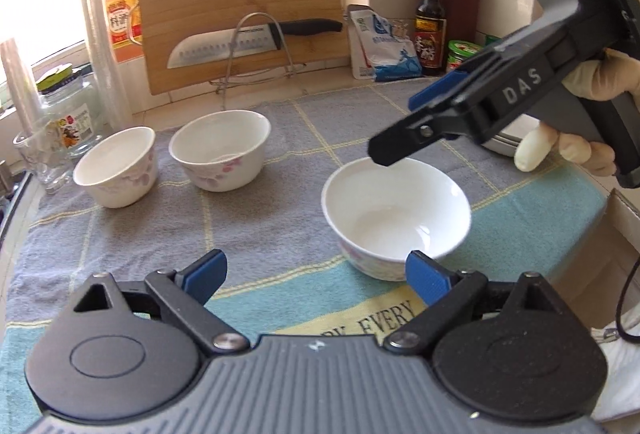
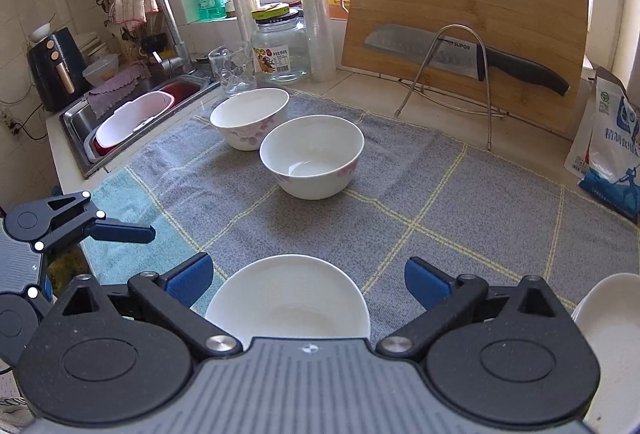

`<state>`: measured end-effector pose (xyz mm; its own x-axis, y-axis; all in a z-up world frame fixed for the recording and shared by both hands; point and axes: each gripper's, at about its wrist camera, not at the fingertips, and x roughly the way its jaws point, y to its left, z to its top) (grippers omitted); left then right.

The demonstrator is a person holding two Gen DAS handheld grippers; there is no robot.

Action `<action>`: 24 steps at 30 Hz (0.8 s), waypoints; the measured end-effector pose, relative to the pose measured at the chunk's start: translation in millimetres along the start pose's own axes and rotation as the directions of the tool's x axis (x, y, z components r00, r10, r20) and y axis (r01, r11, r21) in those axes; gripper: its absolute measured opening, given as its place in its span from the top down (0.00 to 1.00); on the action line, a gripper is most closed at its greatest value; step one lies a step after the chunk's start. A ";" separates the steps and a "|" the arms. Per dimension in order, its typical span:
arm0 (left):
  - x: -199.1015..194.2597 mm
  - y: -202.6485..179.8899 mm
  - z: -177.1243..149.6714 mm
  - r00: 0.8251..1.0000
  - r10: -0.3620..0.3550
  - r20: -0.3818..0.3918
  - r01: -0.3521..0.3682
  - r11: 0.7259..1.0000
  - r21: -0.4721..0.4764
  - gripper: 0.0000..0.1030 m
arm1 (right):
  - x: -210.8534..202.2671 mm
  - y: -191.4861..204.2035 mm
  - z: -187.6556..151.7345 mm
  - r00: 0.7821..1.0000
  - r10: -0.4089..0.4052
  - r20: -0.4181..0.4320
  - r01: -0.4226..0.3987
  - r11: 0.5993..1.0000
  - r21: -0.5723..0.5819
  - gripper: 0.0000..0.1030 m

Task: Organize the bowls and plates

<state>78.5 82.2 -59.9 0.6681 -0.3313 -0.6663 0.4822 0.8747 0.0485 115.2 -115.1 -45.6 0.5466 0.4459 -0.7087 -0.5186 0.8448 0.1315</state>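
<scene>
3 white floral-patterned ceramic bowls sit on a grey checked towel (image 2: 460, 194).
Left gripper (image 1: 316, 276) and right gripper (image 2: 308, 280) both spread wide, empty, over the nearest bowl (image 2: 288, 298).

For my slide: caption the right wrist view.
Open right gripper above a white bowl on the checked towel; two more bowls behind.

Left hand-held gripper (image 1: 316, 276) jaws spread, empty, over checked towel (image 1: 256, 234) on surface; near white bowl (image 1: 396, 218) just beyond right pad; two floral bowls (image 1: 218, 150) far left; right hand-held gripper (image 1: 400, 126) above near bowl, gloved hand (image 1: 592, 114) on grip.
</scene>
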 end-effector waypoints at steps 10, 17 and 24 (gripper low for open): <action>21.4 37.4 20.6 0.992 0.119 0.027 -0.119 0.993 -0.006 0.07 | 19.6 3.5 27.9 1.000 -0.011 -0.023 0.009 0.997 -0.081 0.00; 44.0 53.4 33.2 0.990 0.135 0.043 -0.133 0.990 -0.045 0.07 | 36.7 -1.7 45.6 0.999 -0.010 -0.036 0.006 0.995 -0.099 0.00; 69.8 61.2 43.9 0.990 0.128 0.052 -0.124 0.989 -0.078 0.07 | 61.8 -9.7 67.5 0.998 0.016 -0.056 -0.021 0.995 -0.101 0.00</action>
<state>179.5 97.1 -70.8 0.7532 -0.2342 -0.6146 0.3496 0.9341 0.0724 198.4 -75.8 -44.0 0.5010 0.4420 -0.7441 -0.5936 0.8011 0.0763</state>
